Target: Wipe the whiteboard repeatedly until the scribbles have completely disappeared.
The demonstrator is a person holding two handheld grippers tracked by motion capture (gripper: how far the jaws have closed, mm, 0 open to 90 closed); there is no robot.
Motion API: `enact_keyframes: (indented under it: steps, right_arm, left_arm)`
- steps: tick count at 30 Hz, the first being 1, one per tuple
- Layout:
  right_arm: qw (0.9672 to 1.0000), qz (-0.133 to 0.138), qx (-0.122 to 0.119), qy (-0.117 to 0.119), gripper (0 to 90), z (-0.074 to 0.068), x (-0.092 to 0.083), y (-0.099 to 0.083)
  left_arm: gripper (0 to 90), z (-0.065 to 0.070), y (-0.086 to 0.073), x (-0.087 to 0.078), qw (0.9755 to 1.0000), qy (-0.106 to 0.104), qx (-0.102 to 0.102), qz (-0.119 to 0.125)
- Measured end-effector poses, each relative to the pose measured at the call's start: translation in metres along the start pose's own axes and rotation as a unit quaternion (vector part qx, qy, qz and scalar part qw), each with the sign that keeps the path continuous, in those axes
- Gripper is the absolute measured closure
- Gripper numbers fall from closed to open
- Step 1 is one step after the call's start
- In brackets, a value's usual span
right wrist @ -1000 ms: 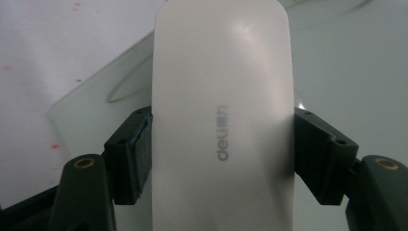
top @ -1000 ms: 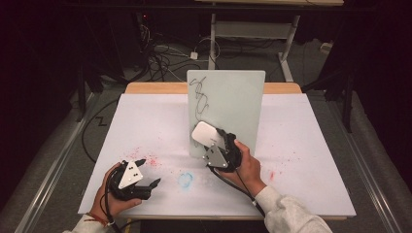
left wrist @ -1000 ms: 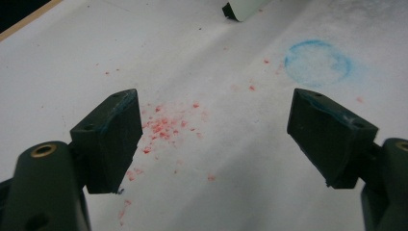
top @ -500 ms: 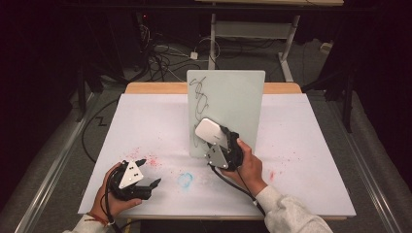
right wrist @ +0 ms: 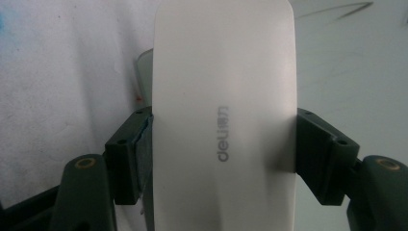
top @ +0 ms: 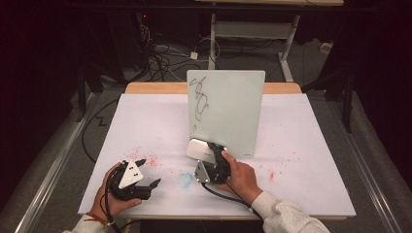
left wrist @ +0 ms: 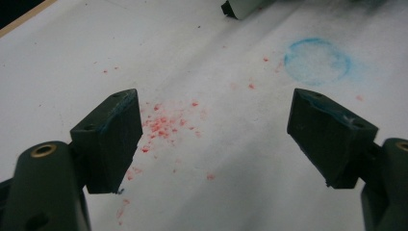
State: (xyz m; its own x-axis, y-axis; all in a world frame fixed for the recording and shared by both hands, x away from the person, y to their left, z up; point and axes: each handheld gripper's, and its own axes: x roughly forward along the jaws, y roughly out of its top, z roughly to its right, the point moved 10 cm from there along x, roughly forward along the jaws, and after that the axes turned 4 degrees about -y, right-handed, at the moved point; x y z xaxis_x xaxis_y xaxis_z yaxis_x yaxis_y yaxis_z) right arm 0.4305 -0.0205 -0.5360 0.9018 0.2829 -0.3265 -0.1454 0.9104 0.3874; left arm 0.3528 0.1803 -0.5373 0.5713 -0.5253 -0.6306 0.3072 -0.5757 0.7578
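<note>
Right now: eraser clamped at the foot of the board

Right now the right hand-held gripper (top: 210, 154) is clamping a white eraser (right wrist: 223, 115) between its two black jaws; the eraser, marked "deli" in grey, is sitting squarely across the jaws in the right gripper view. Seen from the high view, the eraser (top: 200, 148) is resting at the bottom left corner of an upright pale green glass board (top: 226, 112), just at its foot near the middle of the tabletop (top: 311, 145); a black scribble (top: 199, 99) is showing on the board's left side, toward ten o'clock from the eraser. The right hand (top: 240, 177) is gripping from five o'clock, its grey sleeve (top: 284, 218) trailing off toward the bottom edge.

At seven o'clock on the tabletop the left hand-held gripper (top: 148, 174) is lying low over the white sheet with its jaws spread wide apart and nothing between them; the left hand (top: 109, 194) is wrapping it from below. Red specks (left wrist: 166, 122) are scattering across the sheet between those jaws in the left gripper view, and a faint blue ring (left wrist: 316, 61) is lying beyond the right jaw, toward one o'clock.
</note>
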Motion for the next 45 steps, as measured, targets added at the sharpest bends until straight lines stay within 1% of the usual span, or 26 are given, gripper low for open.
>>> enact_keyframes:
  steps: [1,5,7,8,13,16,18,20,23,27,30,31,32,33,34,36,37,38,39,40,43,45]
  right_arm:
    - [1.0000,-0.007,-0.007,0.001,31.1,-0.001,0.000,0.000]
    - [0.9995,-0.010,-0.029,-0.007,31.0,-0.004,0.001,0.002]
    - [0.9995,-0.008,-0.028,-0.009,30.9,-0.005,0.002,0.004]
    - [0.9994,-0.005,-0.032,-0.011,30.9,-0.005,0.003,0.005]
    - [0.9990,-0.009,-0.040,-0.014,30.9,-0.007,0.004,0.007]
    - [0.9992,-0.009,-0.039,-0.005,31.0,-0.006,0.003,0.006]
    - [0.9994,-0.010,-0.034,0.003,31.1,-0.004,0.002,0.004]
    - [0.9993,-0.012,-0.032,0.010,31.1,-0.002,0.000,-0.001]
    - [0.9990,-0.020,-0.038,0.012,31.0,0.004,-0.004,-0.011]
    - [0.9986,-0.031,-0.038,0.017,31.1,0.012,-0.010,-0.027]
    - [0.9980,-0.038,-0.046,0.019,31.0,0.015,-0.013,-0.038]
    - [0.9980,-0.035,-0.050,0.019,31.1,0.015,-0.013,-0.039]
    - [0.9978,-0.038,-0.051,0.017,31.1,0.015,-0.014,-0.040]
    - [0.9977,-0.040,-0.054,0.012,31.1,0.014,-0.013,-0.039]
    - [0.9971,-0.044,-0.062,0.011,31.1,0.013,-0.013,-0.038]
    - [0.9971,-0.039,-0.065,0.007,31.0,0.010,-0.010,-0.032]
    - [0.9969,-0.036,-0.069,0.005,31.0,0.007,-0.008,-0.027]
    - [0.9968,-0.028,-0.075,-0.001,31.0,0.005,-0.006,-0.021]
    - [0.9967,-0.027,-0.077,-0.003,31.0,0.002,-0.004,-0.017]
    - [0.9965,-0.023,-0.080,-0.004,31.0,0.000,-0.002,-0.011]
    - [0.9963,-0.023,-0.083,-0.005,31.0,-0.006,0.003,0.002]
    - [0.9958,-0.022,-0.088,-0.004,31.0,-0.008,0.005,0.009]
  left_arm:
    - [18.9,0.000,0.000,0.000,1.0000,0.000,0.000,-0.001]
    - [18.9,0.001,0.000,0.001,1.0000,-0.001,0.002,-0.003]
    - [18.9,0.001,0.000,0.001,1.0000,-0.001,0.002,-0.003]
    - [18.9,0.001,0.000,0.001,1.0000,-0.001,0.001,-0.003]
    - [18.9,0.001,0.000,0.001,1.0000,0.000,0.001,-0.002]
    - [18.9,0.000,0.000,0.000,1.0000,0.001,-0.001,-0.001]
    - [18.9,0.000,0.000,0.000,1.0000,0.003,-0.001,0.000]
    - [18.9,-0.001,-0.001,-0.002,1.0000,0.003,-0.003,0.000]
    - [18.9,-0.002,-0.001,-0.003,1.0000,0.006,-0.005,0.002]
    - [18.9,-0.002,-0.001,-0.005,0.9999,0.008,-0.006,0.003]
    - [18.9,-0.002,-0.001,-0.005,0.9999,0.009,-0.005,0.003]
    - [18.9,-0.002,-0.001,-0.004,1.0000,0.008,-0.005,0.003]
    - [18.9,-0.002,0.000,-0.004,1.0000,0.008,-0.004,0.002]
    - [18.9,-0.002,0.000,-0.004,1.0000,0.008,-0.004,0.002]
    - [18.9,-0.002,0.000,-0.003,1.0000,0.007,-0.003,0.001]
    - [18.9,-0.002,0.000,-0.003,1.0000,0.006,-0.002,0.000]
    - [18.9,-0.002,0.000,-0.002,1.0000,0.006,-0.003,0.000]
    - [18.9,-0.001,0.000,-0.002,1.0000,0.005,-0.003,0.001]
    - [18.9,-0.001,0.000,-0.001,1.0000,0.004,-0.003,0.000]
    - [18.9,-0.001,0.000,-0.001,1.0000,0.003,-0.003,0.000]
    - [18.9,-0.001,-0.001,-0.002,1.0000,0.002,-0.004,0.001]
    - [18.9,-0.002,-0.001,-0.002,1.0000,0.002,-0.006,0.002]
